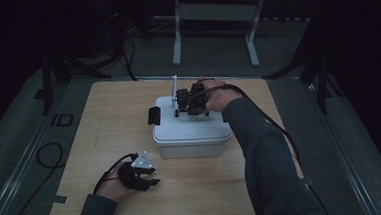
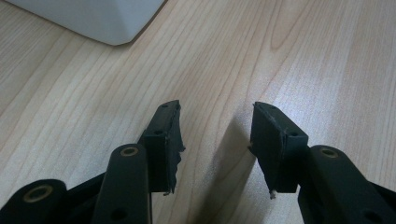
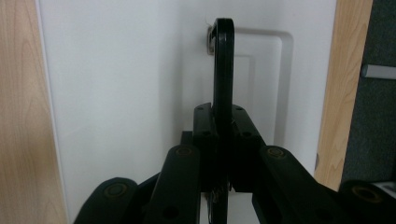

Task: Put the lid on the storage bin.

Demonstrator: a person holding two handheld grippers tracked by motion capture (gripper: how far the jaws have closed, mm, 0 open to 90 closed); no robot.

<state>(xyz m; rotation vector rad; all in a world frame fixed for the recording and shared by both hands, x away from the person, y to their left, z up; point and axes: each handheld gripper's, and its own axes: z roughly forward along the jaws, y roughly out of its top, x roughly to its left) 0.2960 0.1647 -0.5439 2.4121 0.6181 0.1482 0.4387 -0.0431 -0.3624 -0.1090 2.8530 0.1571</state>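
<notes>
While black latches [image 1: 153, 116] flank it, white box [image 1: 192, 132] stands alone.

Your high view looks forward and down over the whole table [image 1: 109, 122] from your side. Your left gripper view sits close above the tabletop, catching a corner of the white box [image 2: 100, 21]. Your right gripper view looks along that box's lid at close range.

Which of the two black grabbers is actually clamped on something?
The right gripper, over the white plastic box: its jaws pinch the lid's raised black handle. The left gripper rests open above the bare wooden table.
</notes>
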